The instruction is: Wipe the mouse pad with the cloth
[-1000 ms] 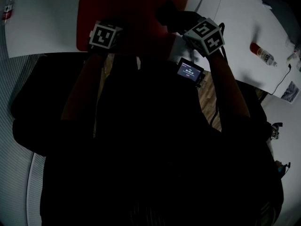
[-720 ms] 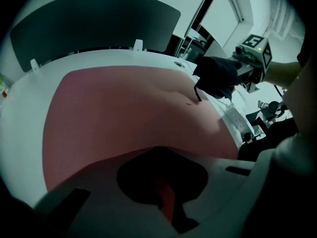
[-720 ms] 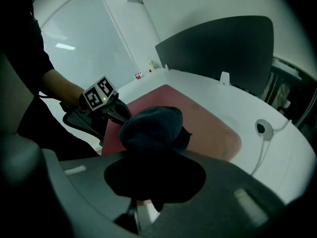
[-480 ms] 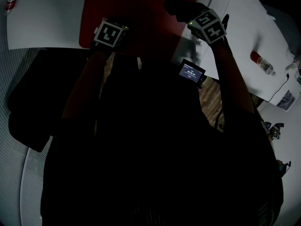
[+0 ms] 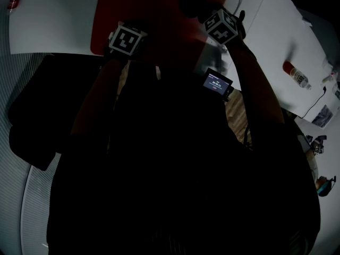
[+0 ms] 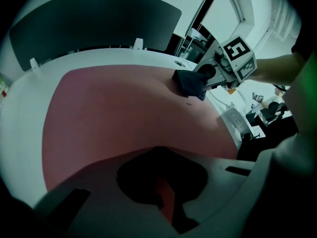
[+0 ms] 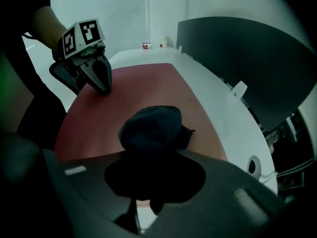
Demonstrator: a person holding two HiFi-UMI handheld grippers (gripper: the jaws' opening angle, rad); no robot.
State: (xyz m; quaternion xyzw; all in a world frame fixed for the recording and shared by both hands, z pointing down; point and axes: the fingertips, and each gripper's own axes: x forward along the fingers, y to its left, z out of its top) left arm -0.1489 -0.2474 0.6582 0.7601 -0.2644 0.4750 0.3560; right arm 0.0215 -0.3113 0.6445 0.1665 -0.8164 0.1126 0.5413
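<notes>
A red-capped bottle (image 5: 296, 72) lies on the white desk (image 5: 53, 20) at the right of the head view. A second bottle (image 5: 11, 1) lies at the upper left corner. What either one holds cannot be made out.

The right hand-held gripper (image 6: 200, 79) is clamped on a bunched dark cloth (image 7: 151, 125). The cloth rests on the red mouse pad (image 6: 114, 108), near the pad's right edge in the left gripper view. In the head view the cloth is a dark lump at the top centre, just above the marker cube.

The left hand-held gripper (image 7: 104, 86) has its jaws drawn almost together, with only a slim strip of red showing between them. Its tips are set down on the pad's surface, at the upper left of the right gripper view and well apart from the cloth.

The mouse pad covers the middle of the desk. A dark curved panel (image 7: 237, 48) stands along the desk's far side. A round cable hole (image 7: 253, 166) sits in the desk beside the pad. A small lit screen (image 5: 215, 82) shows below the right cube in the head view, and a thin cable (image 5: 313, 97) trails at the far right. The person's dark clothing fills the lower half of the head view and hides the desk's near edge.
</notes>
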